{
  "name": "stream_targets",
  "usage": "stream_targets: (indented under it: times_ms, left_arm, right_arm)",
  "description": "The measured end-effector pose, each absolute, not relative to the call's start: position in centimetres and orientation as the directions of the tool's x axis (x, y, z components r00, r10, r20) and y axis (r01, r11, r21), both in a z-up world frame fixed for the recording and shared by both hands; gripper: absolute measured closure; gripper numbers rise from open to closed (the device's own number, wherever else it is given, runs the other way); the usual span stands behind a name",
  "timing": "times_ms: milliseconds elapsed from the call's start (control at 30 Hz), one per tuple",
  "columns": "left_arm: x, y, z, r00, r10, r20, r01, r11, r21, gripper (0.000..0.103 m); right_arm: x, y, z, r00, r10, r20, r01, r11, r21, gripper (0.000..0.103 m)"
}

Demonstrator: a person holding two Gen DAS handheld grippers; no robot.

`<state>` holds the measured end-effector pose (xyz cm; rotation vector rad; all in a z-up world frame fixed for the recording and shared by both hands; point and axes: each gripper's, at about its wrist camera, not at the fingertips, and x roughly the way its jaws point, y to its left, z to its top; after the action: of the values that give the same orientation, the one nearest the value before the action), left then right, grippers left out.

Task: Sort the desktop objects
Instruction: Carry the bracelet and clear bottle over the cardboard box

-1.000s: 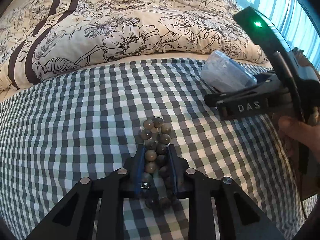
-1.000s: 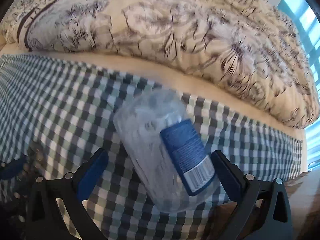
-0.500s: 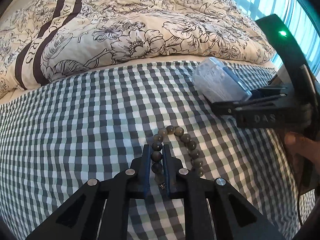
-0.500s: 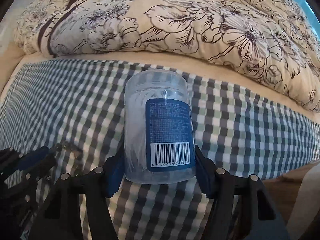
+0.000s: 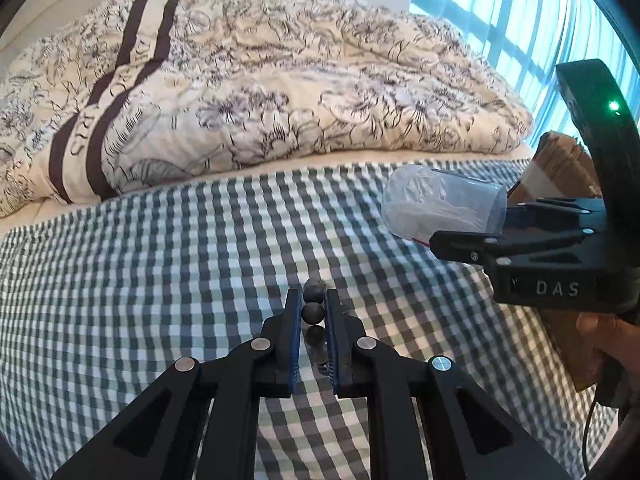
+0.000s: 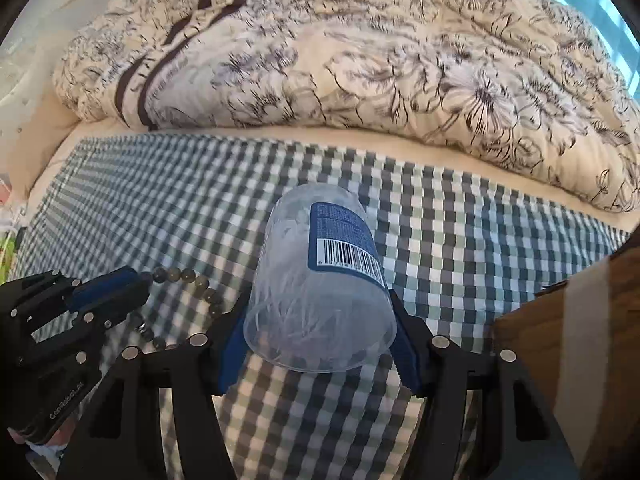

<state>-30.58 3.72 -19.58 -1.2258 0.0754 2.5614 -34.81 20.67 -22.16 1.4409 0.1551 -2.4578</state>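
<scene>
My left gripper is shut on a string of dark round beads, a bracelet, and holds it above the checked cloth. In the right wrist view the bracelet hangs in a loop from the left gripper at the left edge. My right gripper is shut on a clear plastic jar with a blue barcode label, held on its side off the cloth. The jar and the right gripper also show at the right of the left wrist view.
A flowered quilt lies heaped along the far side of the bed. A brown cardboard box stands at the right edge of the cloth, also seen in the left wrist view. Window blinds are at the far right.
My left gripper closed on the bracelet and lifted it off the cloth. My right gripper closed on the jar and raised it, turning it a little.
</scene>
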Motion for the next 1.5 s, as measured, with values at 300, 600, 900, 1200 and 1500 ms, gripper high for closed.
stream_targets:
  times_ms: [300,600,900,1200,1500]
  left_arm:
    - [-28.9,3.6,-16.7,-0.63,0.241,-0.738,-0.294,-0.954,-0.061,0.092]
    - [-26.5,4.6,-13.7,-0.668,0.26,-0.698,-0.314,-0.948,-0.053,0.092]
    - [-24.0,5.7,-10.2,-0.71,0.275,-0.648,-0.328,-0.944,-0.041,0.092]
    - [-20.8,6.6,-6.4,-0.752,0.29,-0.592,-0.343,-0.939,-0.025,0.092]
    - [-18.3,7.0,-4.4,-0.77,0.305,-0.56,-0.353,-0.935,-0.025,0.092]
  right_arm:
    - [-31.6,20.7,-18.1,-0.533,-0.212,-0.819,0.295,-0.954,0.055,0.042]
    - [-27.8,22.0,-14.4,-0.6,-0.22,-0.769,0.269,-0.961,0.065,0.042]
    - [-23.9,23.5,-10.7,-0.663,-0.21,-0.718,0.239,-0.969,0.063,0.042]
    - [-19.9,25.1,-7.4,-0.725,-0.202,-0.658,0.209,-0.975,0.069,0.042]
    - [-16.7,25.6,-6.8,-0.733,-0.239,-0.637,0.226,-0.969,0.103,0.045]
